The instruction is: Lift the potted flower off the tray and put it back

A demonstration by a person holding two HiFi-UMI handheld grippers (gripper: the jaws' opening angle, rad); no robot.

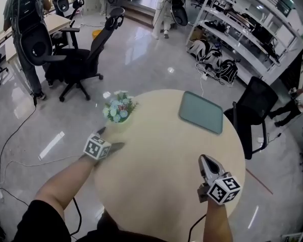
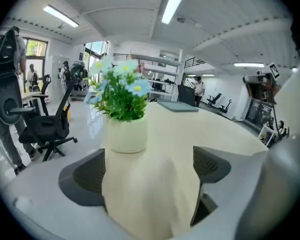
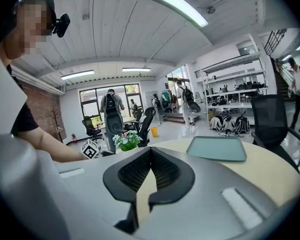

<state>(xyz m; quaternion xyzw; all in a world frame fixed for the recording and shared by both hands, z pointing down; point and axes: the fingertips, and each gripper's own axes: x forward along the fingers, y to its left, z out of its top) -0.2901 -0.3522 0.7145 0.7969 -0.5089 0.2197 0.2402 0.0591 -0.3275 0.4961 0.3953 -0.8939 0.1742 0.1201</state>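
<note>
The potted flower (image 1: 119,110) is cream, green and pale blue; the tray (image 1: 201,112) grey-green; the table (image 1: 166,170) beige.

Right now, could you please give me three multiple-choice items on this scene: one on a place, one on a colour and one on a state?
1. Where is the pot relative to the tray?
A) on it
B) on the table, apart from it
C) under it

2. What colour is the tray?
A) red
B) grey-green
C) yellow

3. How is the left claw?
A) open, empty
B) shut on the pot
C) shut, empty

Answers:
1 B: the head view shows the pot on bare table, well left of the tray.
2 B: it looks grey-green in every view.
3 A: its jaws stand apart, with the pot just beyond them.
</note>
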